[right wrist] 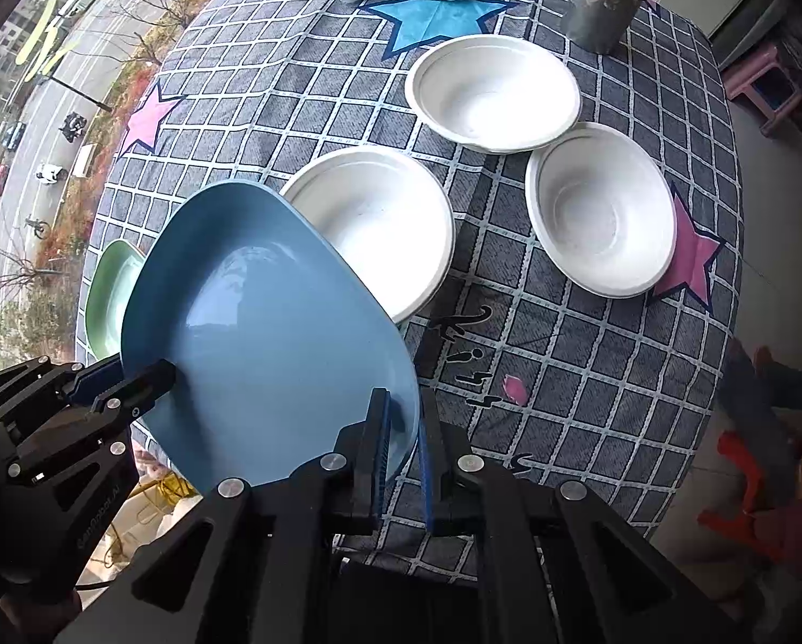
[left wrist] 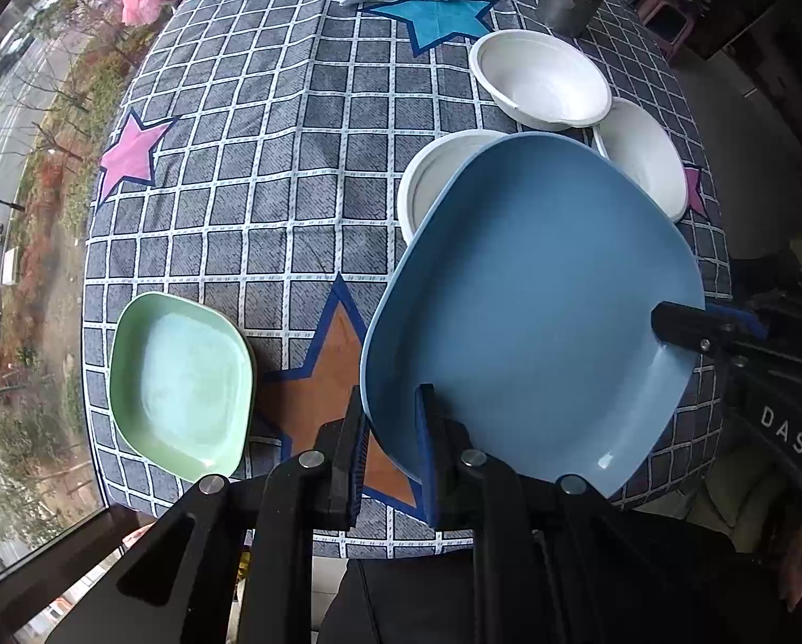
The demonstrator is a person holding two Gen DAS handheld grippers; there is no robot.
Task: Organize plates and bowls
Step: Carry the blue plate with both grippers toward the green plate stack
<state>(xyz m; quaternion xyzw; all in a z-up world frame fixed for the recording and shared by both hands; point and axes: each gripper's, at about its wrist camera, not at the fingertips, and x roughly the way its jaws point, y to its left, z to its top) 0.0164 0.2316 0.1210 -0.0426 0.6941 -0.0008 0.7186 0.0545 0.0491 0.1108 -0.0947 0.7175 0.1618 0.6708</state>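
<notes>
Blue plate [left wrist: 535, 290] in both grippers

Both tools are matte black with angular linkage arms pinned by round silver screw heads. The left tool [left wrist: 387, 451] carries blue ribbed pads on its finger faces, as does the right tool [right wrist: 401, 461]. White letters "DAS" mark the right tool's body in the left wrist view.

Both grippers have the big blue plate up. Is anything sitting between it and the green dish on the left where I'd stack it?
Nothing visible: only bare checked tablecloth separates the large blue plate from the pale green square dish. The three white bowls sit behind and right.
</notes>
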